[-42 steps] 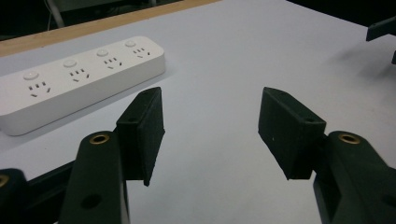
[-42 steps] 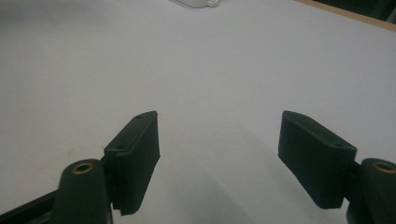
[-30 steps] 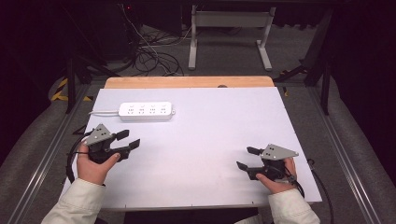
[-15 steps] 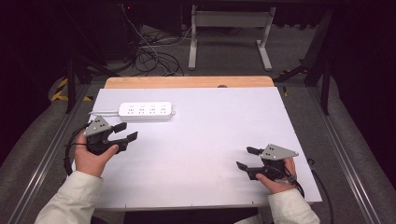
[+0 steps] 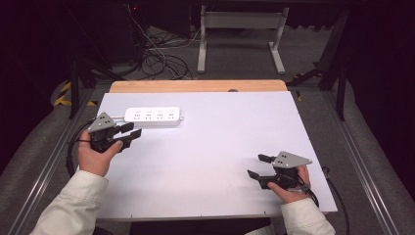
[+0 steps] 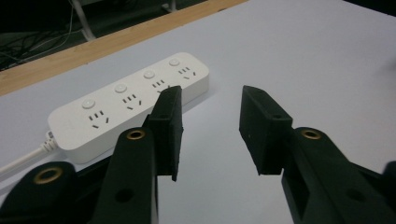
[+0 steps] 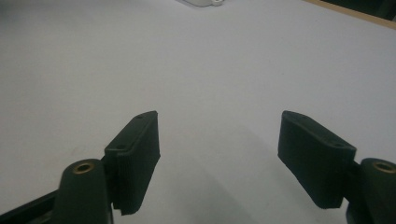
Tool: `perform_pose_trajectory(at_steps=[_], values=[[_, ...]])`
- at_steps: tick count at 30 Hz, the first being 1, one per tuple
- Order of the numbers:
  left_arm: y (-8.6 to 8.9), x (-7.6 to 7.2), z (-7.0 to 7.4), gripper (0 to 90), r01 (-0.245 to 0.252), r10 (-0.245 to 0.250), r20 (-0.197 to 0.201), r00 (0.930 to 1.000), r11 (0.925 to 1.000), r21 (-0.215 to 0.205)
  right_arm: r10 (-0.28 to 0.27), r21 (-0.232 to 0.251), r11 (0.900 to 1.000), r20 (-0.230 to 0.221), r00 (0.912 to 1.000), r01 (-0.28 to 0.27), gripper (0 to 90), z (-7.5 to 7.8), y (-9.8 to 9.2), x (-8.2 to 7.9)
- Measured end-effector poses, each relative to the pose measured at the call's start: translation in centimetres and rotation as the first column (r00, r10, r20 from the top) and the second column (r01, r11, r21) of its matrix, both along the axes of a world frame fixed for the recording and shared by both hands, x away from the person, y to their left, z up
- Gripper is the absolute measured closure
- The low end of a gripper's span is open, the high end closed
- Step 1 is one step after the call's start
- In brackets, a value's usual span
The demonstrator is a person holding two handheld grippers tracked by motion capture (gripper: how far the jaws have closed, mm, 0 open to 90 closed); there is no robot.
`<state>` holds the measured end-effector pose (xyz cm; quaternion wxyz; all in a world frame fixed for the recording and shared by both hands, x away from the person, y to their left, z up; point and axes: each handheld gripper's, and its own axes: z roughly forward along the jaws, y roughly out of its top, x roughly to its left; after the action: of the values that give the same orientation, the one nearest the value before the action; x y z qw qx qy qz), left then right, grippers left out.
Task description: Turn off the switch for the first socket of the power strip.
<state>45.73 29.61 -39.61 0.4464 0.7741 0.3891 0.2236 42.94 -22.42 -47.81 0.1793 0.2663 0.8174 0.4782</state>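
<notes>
The left gripper (image 5: 128, 134) is on its approach to the white power strip (image 5: 153, 116), which lies just ahead of its tips and to their left. Its jaws have just been closing, now half-narrowed with nothing between them. Next, I judge, they must line up across the strip's body. The right gripper (image 5: 259, 166) rests wide apart, empty, well clear. No readable writing.

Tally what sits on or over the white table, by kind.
Power strip: 1
Handheld grippers: 2, left gripper and right gripper
Total: 3
</notes>
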Motion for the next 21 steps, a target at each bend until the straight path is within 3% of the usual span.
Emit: perform_pose_trajectory(at_steps=[4,13,21], values=[[0.4,1.0,0.4,67.6,-0.019,0.020,-0.003,0.9998,0.9992,0.035,-0.001,-0.004,1.000,-0.003,1.0000,0.001,29.3,-0.1,0.0,0.1],[1.5,3.1,0.7,88.5,-0.051,0.051,-0.033,0.9982,0.9987,-0.002,0.003,0.008,1.000,-0.005,1.0000,-0.003,29.0,-0.1,0.0,0.1],[2.0,4.6,0.7,90.0,-0.083,0.084,-0.043,0.9956,0.9962,0.026,0.010,0.007,1.000,-0.005,0.9999,-0.010,28.7,-0.2,0.3,0.1]])
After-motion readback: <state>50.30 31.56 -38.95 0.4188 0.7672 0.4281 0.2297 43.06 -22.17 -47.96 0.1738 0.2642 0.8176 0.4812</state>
